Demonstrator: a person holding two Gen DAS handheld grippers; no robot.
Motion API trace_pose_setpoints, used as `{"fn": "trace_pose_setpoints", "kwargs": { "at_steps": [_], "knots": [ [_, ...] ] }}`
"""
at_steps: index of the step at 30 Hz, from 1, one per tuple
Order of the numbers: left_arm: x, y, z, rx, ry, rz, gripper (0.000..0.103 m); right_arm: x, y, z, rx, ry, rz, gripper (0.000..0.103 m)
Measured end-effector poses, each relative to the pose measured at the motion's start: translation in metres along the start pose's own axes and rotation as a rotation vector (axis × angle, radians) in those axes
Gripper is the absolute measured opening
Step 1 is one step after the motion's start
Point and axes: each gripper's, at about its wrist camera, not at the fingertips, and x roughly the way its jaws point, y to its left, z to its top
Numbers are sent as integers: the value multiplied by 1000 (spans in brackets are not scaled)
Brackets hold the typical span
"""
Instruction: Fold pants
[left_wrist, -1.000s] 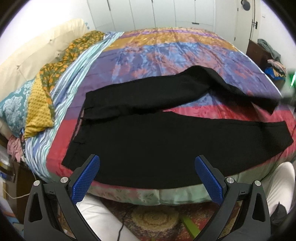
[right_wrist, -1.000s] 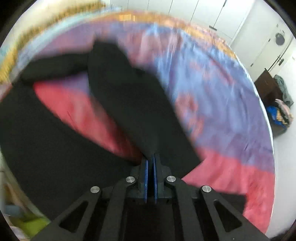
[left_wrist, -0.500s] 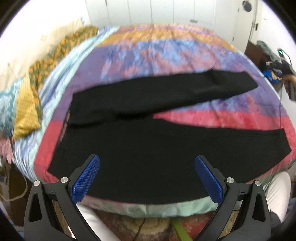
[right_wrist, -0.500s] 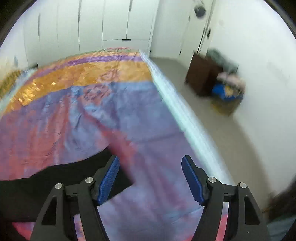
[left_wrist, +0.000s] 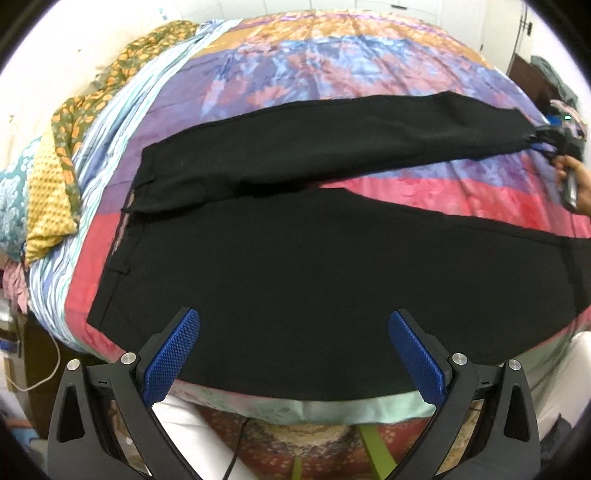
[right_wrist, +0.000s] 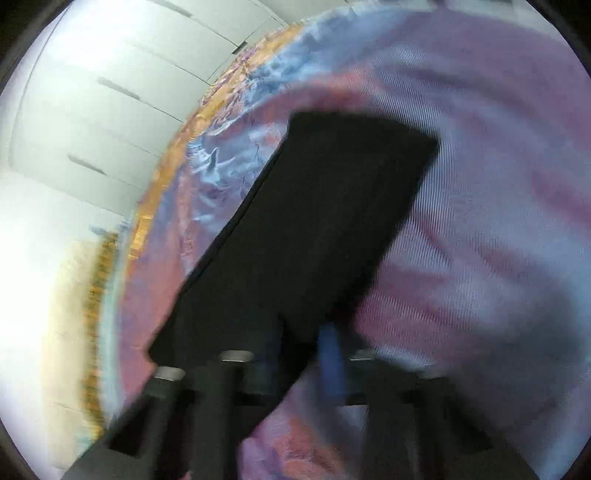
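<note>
Black pants (left_wrist: 295, 266) lie spread on the colourful bedspread (left_wrist: 332, 70), waistband at the left, both legs running to the right. My left gripper (left_wrist: 293, 350) is open and empty, hovering over the near edge of the near leg. My right gripper (left_wrist: 543, 142) is at the far right, at the hem of the far leg (left_wrist: 369, 136). In the blurred right wrist view the far leg (right_wrist: 314, 229) runs down between the fingers of my right gripper (right_wrist: 301, 354), which look closed on its hem.
Pillows (left_wrist: 48, 192) lie along the left side of the bed. White wardrobe doors (right_wrist: 92, 110) stand behind the bed. A dark cabinet with clothes (left_wrist: 554, 81) stands at the far right. A patterned rug (left_wrist: 314, 443) lies below the bed's near edge.
The right gripper let go of the far leg, opened, then closed again on its hem at the far right. The far leg now lies straight. The left gripper moved closer to the pants.
</note>
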Motion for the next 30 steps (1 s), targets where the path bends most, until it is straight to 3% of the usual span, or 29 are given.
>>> {"fn": "trace_pose_setpoints", "kwargs": {
  "at_steps": [2, 4, 5, 8, 11, 13, 15, 17, 19, 22, 24, 26, 28, 30],
  "knots": [
    [12, 12, 11, -19, -16, 29, 102, -6, 3, -3, -69, 6, -175, 20],
    [26, 29, 30, -50, -62, 59, 102, -14, 10, -9, -127, -17, -290, 45],
    [34, 40, 43, -77, -99, 88, 102, -25, 17, -13, -169, -58, -357, 48],
    [78, 79, 93, -187, -194, 214, 102, -42, 51, -27, -296, -129, -390, 50],
    [121, 108, 129, -260, -237, 261, 102, -29, 112, -52, -454, -63, -227, 58],
    [152, 122, 142, -258, -255, 304, 102, -5, 165, -82, -565, 43, -78, 65],
    [188, 131, 142, -253, -206, 349, 102, 19, 212, -117, -649, 145, 40, 65],
    [219, 148, 131, -306, -134, 271, 102, 43, 261, -160, -722, 242, 168, 65],
    [220, 164, 119, -384, -179, 169, 102, 63, 299, -196, -762, 326, 276, 65],
    [220, 161, 118, -372, -185, 182, 103, 95, 344, -248, -763, 482, 420, 65],
    [220, 157, 117, -363, -191, 198, 103, 119, 360, -271, -766, 564, 465, 66],
    [222, 159, 116, -364, -197, 196, 103, 132, 365, -276, -788, 586, 465, 69],
    [224, 158, 116, -365, -200, 195, 103, 134, 358, -262, -771, 604, 485, 69],
    [224, 158, 117, -366, -203, 194, 103, 126, 333, -236, -761, 572, 441, 69]
  ]
}}
